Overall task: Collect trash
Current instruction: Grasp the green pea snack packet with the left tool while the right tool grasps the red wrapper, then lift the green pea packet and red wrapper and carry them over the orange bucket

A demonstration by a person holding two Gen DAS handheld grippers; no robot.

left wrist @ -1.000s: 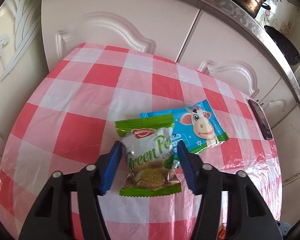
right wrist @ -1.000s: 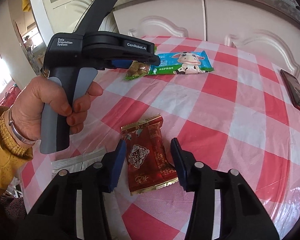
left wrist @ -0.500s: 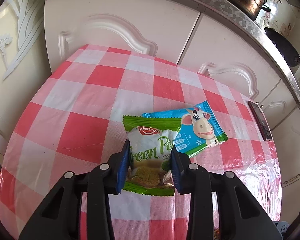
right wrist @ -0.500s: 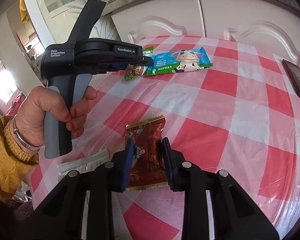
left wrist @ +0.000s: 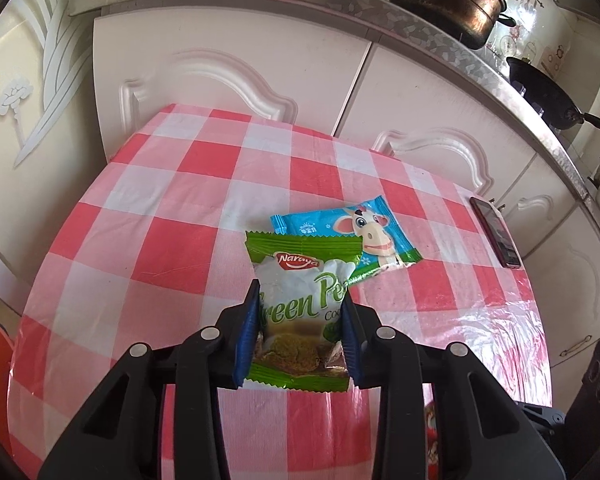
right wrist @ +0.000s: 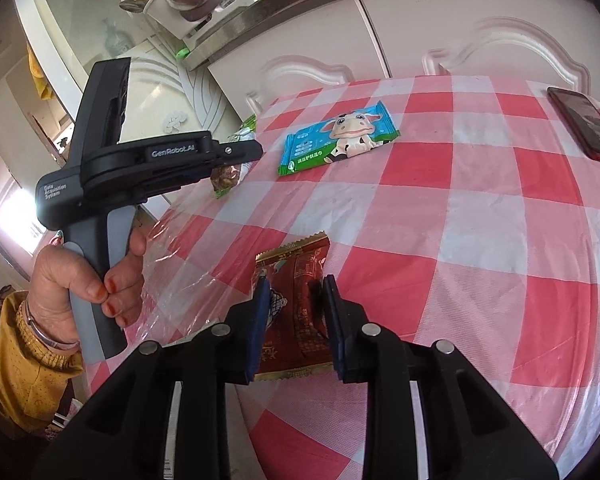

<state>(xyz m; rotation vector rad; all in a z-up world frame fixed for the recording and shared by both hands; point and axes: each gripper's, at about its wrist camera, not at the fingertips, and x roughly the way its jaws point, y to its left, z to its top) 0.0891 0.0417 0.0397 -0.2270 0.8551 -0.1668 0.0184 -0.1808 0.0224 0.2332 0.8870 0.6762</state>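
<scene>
Near the table's (right wrist: 480,216) front edge, your right gripper (right wrist: 296,320) is pinched on the red wrapper (right wrist: 296,280), while your left gripper (left wrist: 300,332) is clamped on the green pea packet (left wrist: 300,280), by the left edge. Lift both straight up with the squeeze steady, so neither crinkly pack slips. Leave the blue cow packet (right wrist: 340,136), mid-table, for the next pass.

I note bright daylight, glare on the plastic tablecloth (left wrist: 512,344), sharp focus throughout, and heavy fisheye bending with dark corners.
</scene>
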